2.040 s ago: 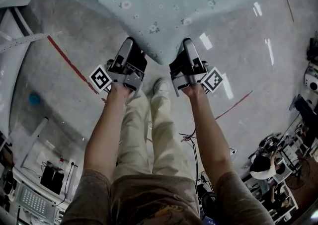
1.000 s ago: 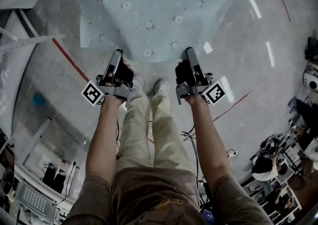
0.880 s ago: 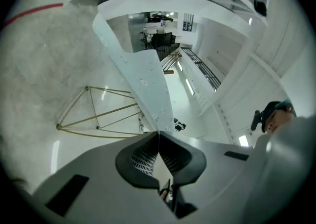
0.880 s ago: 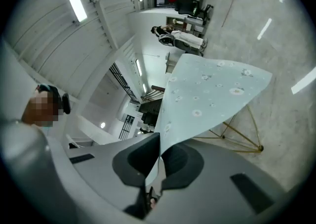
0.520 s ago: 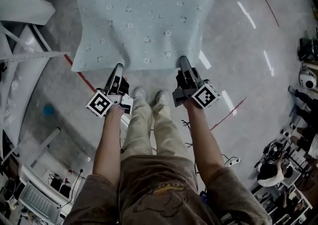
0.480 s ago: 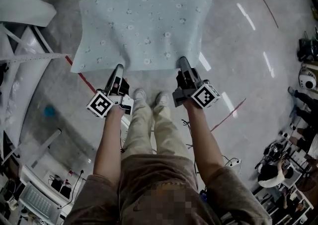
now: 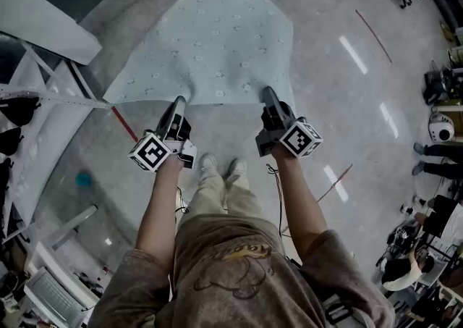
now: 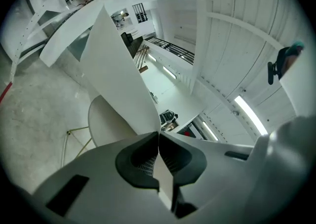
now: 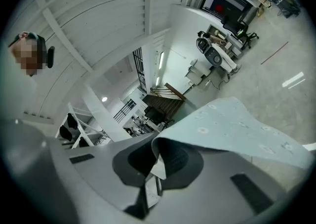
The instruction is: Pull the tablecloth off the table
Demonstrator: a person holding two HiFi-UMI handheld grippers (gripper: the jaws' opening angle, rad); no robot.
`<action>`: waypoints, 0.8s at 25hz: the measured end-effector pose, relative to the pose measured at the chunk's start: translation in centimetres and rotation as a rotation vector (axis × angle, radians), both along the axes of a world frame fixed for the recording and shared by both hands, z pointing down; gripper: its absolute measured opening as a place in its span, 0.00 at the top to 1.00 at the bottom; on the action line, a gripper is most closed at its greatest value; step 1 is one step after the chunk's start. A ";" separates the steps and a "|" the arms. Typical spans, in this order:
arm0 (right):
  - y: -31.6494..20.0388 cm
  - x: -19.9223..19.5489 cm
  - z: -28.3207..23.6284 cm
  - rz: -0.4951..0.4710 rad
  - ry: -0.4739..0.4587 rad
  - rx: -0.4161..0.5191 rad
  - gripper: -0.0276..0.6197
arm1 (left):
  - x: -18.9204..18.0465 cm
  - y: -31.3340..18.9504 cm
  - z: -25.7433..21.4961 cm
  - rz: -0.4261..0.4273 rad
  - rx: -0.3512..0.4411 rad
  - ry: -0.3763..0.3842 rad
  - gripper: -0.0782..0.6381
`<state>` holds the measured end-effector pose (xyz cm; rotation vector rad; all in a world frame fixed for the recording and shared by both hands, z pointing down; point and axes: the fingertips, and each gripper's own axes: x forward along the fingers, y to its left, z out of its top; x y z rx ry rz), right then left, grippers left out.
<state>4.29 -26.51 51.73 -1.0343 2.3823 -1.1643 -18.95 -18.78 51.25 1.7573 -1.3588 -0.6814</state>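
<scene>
Left gripper [image 7: 179, 102], right gripper [image 7: 268, 93]: jaws pinching tablecloth [image 7: 217, 37] near edge. Hold both pinches firm, draw back evenly, edge level.

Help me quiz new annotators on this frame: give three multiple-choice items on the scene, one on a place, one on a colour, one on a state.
1. Where on the tablecloth do the left gripper and right gripper hold it?
A. its far edge
B. its near edge, one toward each side
C. its middle

2. What colour is the tablecloth?
A. red
B. black
C. pale blue with small flowers

3. How do the jaws stand?
A. both pairs closed on cloth
B. both pairs open
C. only the right pair closed

Answers: 1 B, the head view shows both at the edge nearest the person; 2 C, plain in the head view; 3 A, each gripper view shows cloth pinched between closed jaws.
</scene>
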 end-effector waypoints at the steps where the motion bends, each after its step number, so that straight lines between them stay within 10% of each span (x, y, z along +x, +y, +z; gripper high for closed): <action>1: 0.0 -0.1 -1.1 0.000 0.000 0.014 0.95 | -0.1 0.1 -0.8 0.001 0.008 -0.001 0.86; 20: 2.5 0.7 -14.5 0.087 0.124 0.248 0.94 | 2.4 1.2 -14.0 0.024 0.201 -0.155 0.86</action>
